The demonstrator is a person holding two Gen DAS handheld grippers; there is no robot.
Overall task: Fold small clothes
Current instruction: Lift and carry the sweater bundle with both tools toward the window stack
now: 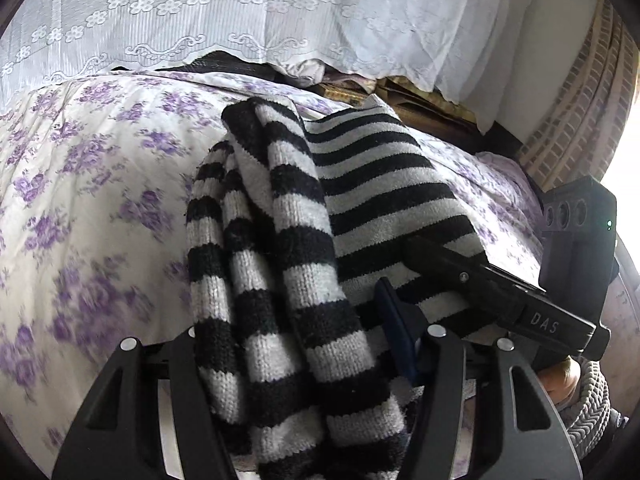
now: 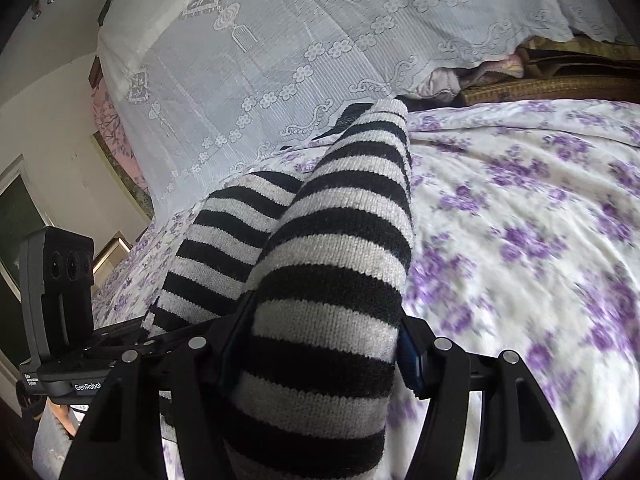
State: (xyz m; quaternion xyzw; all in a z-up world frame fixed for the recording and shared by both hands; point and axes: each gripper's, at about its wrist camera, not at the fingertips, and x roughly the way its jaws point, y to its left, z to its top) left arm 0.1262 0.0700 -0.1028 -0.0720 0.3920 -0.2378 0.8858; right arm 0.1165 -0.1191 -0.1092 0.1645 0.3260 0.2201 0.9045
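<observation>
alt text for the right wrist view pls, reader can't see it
A black-and-white striped knit garment fills the centre, clamped in the right gripper at the bottom edge. It trails over a purple-flowered bedsheet, with white lace fabric behind and the left gripper at far left.

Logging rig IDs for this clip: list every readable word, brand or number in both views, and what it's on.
"DAS": on the black body of the right gripper, seen in the left wrist view.
"GenRobot": on the base of the left gripper, last letters cut off by the near finger.
Small white print left of "GenRobot": too small to read.
None on the striped knit garment or the floral bedsheet.
</observation>
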